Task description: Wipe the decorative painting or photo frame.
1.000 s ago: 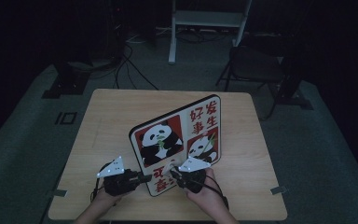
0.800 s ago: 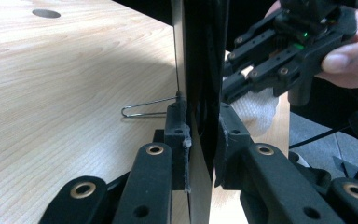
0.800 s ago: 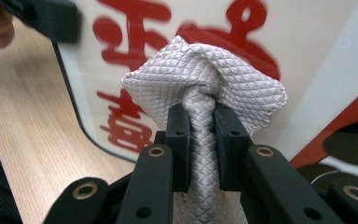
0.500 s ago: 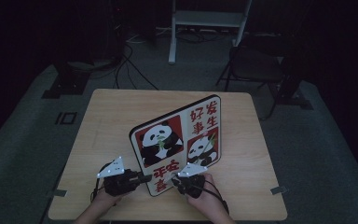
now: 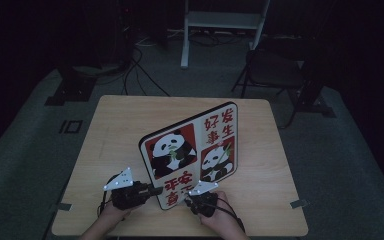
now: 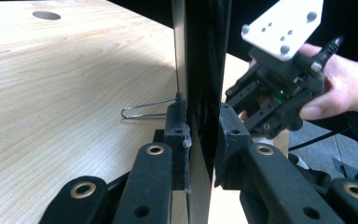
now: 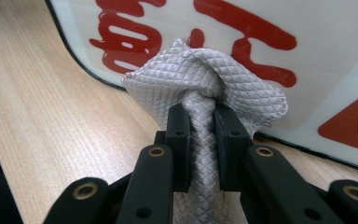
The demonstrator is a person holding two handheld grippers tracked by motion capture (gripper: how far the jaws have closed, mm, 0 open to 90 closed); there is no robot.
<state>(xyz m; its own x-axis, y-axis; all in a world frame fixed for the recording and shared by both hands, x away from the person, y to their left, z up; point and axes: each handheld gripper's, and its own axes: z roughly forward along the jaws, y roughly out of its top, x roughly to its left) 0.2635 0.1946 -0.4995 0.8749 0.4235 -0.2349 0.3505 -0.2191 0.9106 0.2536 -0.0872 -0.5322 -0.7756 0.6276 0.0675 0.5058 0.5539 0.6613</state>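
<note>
Left gripper (image 6: 200,140) clamped on sign (image 5: 190,150) edge, upright near table (image 5: 120,125) front edge; right gripper (image 7: 200,126) pinching cloth (image 7: 205,84) against it. Risk: hard wiping tips sign over.

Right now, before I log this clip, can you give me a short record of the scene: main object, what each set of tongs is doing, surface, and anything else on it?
main object: upright glossy panda board with red characters and black rim
left tongs: shut on the board's edge, holding it on its lower edge
right tongs: shut on a bunched grey quilted cloth, the cloth against the board's printed face near its bottom edge
surface: light wooden table
other: thin wire stand behind the board, on the table
</note>
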